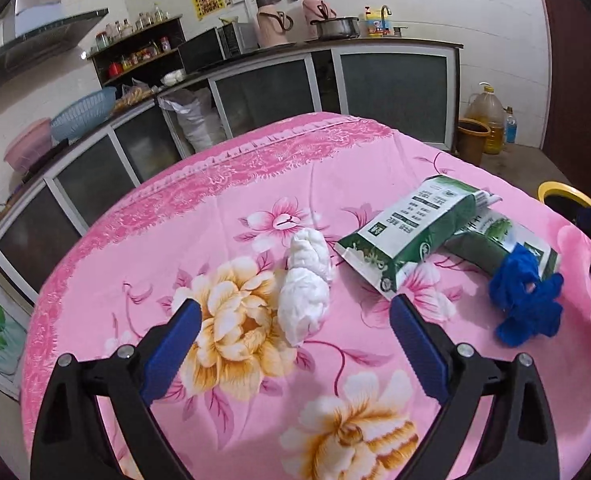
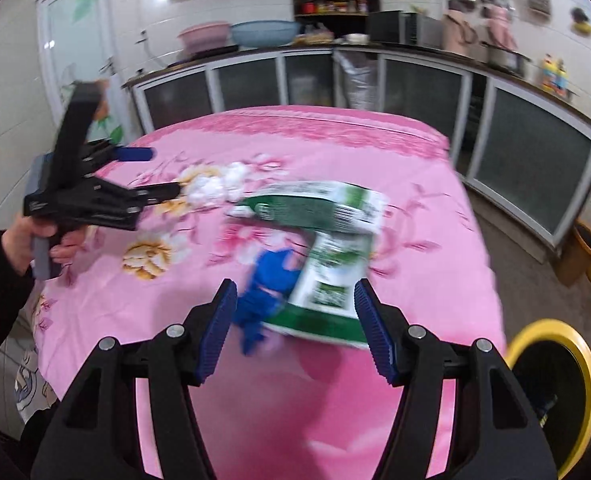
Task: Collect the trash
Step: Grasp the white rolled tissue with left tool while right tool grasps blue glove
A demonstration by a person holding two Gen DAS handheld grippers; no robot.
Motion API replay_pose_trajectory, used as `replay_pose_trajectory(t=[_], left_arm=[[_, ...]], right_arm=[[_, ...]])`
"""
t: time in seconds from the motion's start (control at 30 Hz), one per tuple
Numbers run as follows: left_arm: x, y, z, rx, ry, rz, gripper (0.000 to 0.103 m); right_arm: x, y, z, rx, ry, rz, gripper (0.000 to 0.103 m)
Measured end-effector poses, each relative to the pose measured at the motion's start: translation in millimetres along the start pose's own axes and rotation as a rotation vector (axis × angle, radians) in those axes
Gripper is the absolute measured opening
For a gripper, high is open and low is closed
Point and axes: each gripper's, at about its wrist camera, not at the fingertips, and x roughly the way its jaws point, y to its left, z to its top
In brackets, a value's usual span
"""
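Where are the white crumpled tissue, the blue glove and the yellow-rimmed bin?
white crumpled tissue (image 1: pixel 305 292), left wrist view, its middle.
blue glove (image 1: pixel 525 300), left wrist view, its bunched centre.
yellow-rimmed bin (image 2: pixel 587 376), right wrist view, its rim.

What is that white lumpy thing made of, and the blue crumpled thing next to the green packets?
The white lump looks like soft, matte tissue paper: crumpled and puffy. The blue thing looks like a thin rubbery glove, wrinkled with finger-like lobes; I can't be sure. The green packets look like glossy printed plastic film.

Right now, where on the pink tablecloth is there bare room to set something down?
Bare: the tablecloth between white tissue wad and the far patterned border. Crowded: the right side, where green packets and blue glove overlap.
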Motion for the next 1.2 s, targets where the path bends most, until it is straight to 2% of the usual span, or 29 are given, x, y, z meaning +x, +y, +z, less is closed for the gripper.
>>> replay_pose_trajectory(t=[0.13,0.3,0.37,0.43,0.57,0.7,0.73,0.8,0.87,0.9,0.93,1.07,1.2], left_arm=[[17.4,3.9,1.8,0.007,0.027,0.009,0.091],[39.7,8.0,4.9,-0.01,0.078,-0.036,0.091],[50.1,8.9,4.9,-0.009,0.093,-0.01,0.091],[61.1,15.5,4.1,-0.046,0.117,-0.026,0.091],[77.1,21.0,2.9,-0.093,0.144,-0.048,0.091],[88.2,13.2,4.8,-0.06,0.16,-0.045,0.091],[90.8,12.0,5.5,-0.052,0.165,-0.041,0.09],[96.6,7.3,6.3,-0.038,0.18,-0.039,0.075],[98.9,5.0,7.6,-0.039,0.184,-0.059,0.047],[99.5,4.1,8.1,-0.036,0.184,-0.058,0.037],[100.2,3.3,9.0,-0.032,0.188,-0.051,0.032],[91.3,2.4,7.6,-0.028,0.171,-0.051,0.03],[69.3,17.4,5.0,-0.102,0.141,-0.089,0.03]], right_arm=[[20.4,9.9,9.1,-0.017,0.026,0.021,0.059],[42.5,14.0,16.9,-0.03,0.066,0.029,0.056],[52.1,14.2,18.3,-0.03,0.087,0.032,0.054],[58.3,12.5,17.4,-0.028,0.1,0.026,0.054],[68.3,11.8,16.2,-0.033,0.126,0.026,0.043],[75.5,11.8,13.6,-0.037,0.15,0.026,0.039],[76.4,11.2,13.4,-0.033,0.153,0.026,0.035],[77.6,10.9,13.7,-0.029,0.156,0.02,0.03],[78.8,9.8,14.0,-0.02,0.165,0.025,0.02],[78.8,9.4,14.1,-0.016,0.166,0.023,0.018],[79.1,9.5,13.9,-0.014,0.171,0.028,0.014],[71.9,12.2,15.2,-0.009,0.158,0.051,0.01],[55.7,13.7,18.8,-0.004,0.131,0.085,0.009]])
